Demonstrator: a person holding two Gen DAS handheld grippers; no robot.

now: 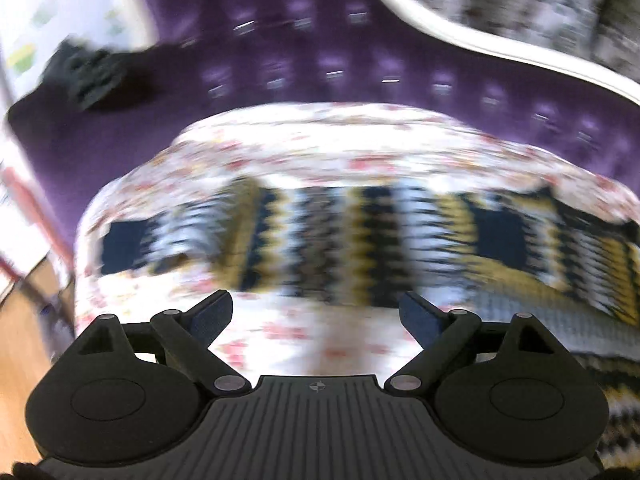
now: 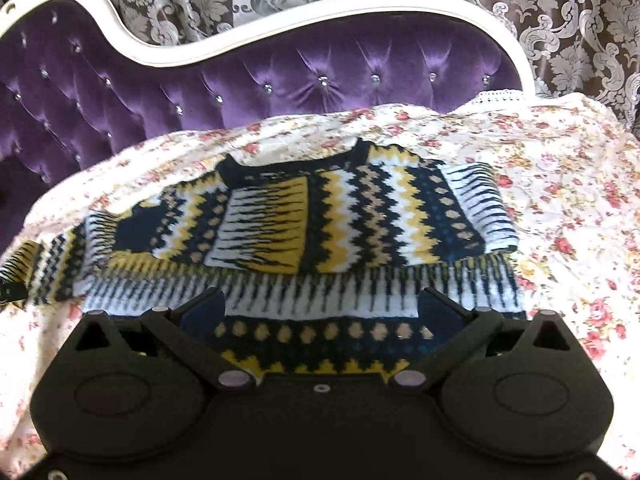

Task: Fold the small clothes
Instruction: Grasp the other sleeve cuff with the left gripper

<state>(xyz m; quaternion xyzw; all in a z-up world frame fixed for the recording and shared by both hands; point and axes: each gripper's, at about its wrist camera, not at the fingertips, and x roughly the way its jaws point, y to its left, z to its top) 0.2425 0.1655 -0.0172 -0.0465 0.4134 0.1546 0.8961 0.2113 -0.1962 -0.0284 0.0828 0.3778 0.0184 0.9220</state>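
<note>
As it lies: sweater (image 2: 304, 220) widthwise, neckline rearward.

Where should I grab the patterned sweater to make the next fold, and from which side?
Take the sweater by its near hem band, coming in from the near edge. The right gripper hangs open just over that band, and the hem lies flat and straight across the floral cover, so both layers could probably be pinched and carried up toward the collar.

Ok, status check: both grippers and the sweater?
Left gripper open, empty, over the floral sheet. Right gripper open above the patterned knit sweater, partly folded. Nothing in the way.
</note>
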